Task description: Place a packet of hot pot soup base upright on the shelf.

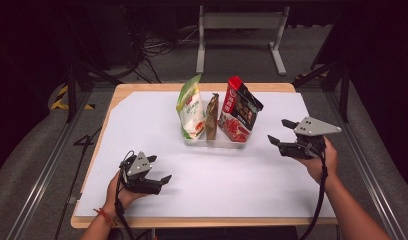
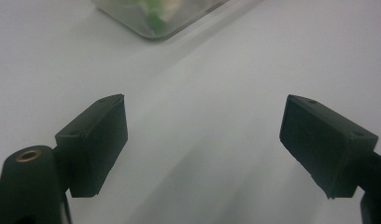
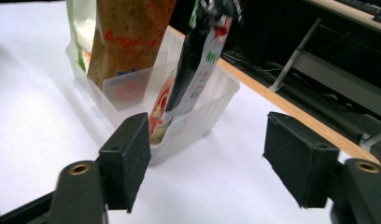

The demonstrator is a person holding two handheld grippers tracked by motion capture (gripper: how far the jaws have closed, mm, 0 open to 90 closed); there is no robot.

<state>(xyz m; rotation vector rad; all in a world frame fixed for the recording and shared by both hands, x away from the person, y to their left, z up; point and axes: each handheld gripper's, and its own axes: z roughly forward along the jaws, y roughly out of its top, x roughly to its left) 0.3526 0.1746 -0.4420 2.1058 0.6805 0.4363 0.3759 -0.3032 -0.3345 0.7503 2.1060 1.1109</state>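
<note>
up high first: a clear tray (image 1: 227, 144) sits mid-desk (image 1: 142, 115) with three packets stood in it, a green bag (image 1: 190, 107) at the left, a brown pouch (image 1: 211, 116) in the middle and a red pack (image 1: 238, 110) at the right. the right tool (image 1: 281, 133) hangs just right of the red pack, jaws wide with nothing between. the left tool (image 1: 159, 169) rests near the desk's front, well apart from the tray, also wide and empty.

left gripper view: wide jaws over bare white desk, a tray corner (image 2: 156, 25) ahead.

right gripper view: the red pack (image 3: 198, 51) shows edge-on, leaning on the tray wall (image 3: 212, 100). it looks light, crinkly and slick, likely to buckle; pinching its flat upper faces near the top seal seems safest.
</note>
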